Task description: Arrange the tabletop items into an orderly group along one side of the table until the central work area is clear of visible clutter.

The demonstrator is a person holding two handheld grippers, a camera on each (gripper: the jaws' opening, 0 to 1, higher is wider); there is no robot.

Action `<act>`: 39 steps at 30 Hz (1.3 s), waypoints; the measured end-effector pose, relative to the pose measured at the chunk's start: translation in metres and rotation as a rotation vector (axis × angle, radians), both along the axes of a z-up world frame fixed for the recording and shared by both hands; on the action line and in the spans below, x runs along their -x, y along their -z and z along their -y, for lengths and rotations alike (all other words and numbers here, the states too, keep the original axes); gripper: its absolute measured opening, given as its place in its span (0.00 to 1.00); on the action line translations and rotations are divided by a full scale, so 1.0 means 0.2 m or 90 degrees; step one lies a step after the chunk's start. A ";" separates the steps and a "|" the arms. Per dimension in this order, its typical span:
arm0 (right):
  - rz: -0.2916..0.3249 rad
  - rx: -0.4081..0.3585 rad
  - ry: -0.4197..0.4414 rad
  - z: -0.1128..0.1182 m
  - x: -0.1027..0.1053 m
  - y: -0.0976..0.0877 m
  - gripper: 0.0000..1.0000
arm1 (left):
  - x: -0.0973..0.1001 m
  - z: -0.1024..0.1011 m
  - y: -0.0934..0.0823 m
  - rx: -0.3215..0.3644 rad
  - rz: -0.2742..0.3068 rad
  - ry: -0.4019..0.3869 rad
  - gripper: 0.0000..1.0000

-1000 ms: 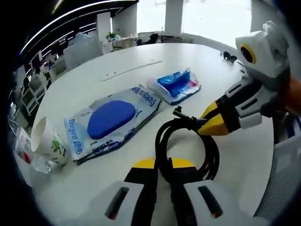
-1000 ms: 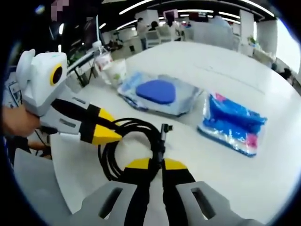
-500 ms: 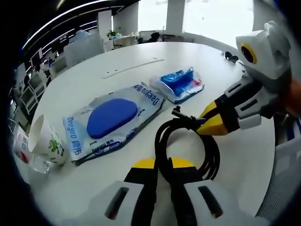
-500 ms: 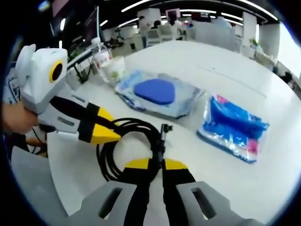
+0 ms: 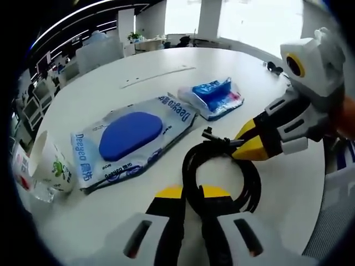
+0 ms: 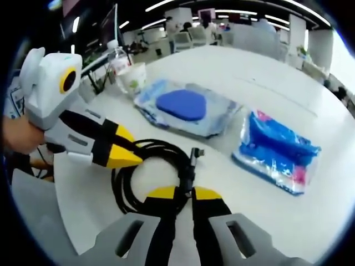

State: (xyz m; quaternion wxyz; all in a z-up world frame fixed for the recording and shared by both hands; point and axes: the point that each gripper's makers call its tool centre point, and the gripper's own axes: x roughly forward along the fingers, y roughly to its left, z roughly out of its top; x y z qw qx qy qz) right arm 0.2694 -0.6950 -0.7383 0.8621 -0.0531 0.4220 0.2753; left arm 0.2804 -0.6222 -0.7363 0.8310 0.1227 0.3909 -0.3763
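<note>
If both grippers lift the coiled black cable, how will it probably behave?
The coiled black cable will probably sag and loosen, since nothing visible ties its loops. It looks light. Its free plug end sticks out and may swing or catch on the white table.

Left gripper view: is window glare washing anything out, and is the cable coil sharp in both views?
Left gripper view: windows blown white at top, fisheye bends the table edge; black cable coil sharp, wet-wipes pack print readable. Right gripper view: coil sharp, ceiling strip lights bright, background desks soft.
</note>
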 end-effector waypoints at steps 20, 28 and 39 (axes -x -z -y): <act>0.001 -0.008 0.024 -0.02 0.00 0.01 0.07 | -0.01 -0.01 0.01 -0.013 0.017 0.021 0.12; 0.027 0.014 -0.005 0.00 -0.02 -0.01 0.14 | -0.02 -0.01 0.01 -0.018 0.025 0.014 0.27; 0.065 -0.012 0.008 -0.01 -0.06 -0.09 0.37 | -0.02 0.00 -0.03 0.003 0.027 0.018 0.38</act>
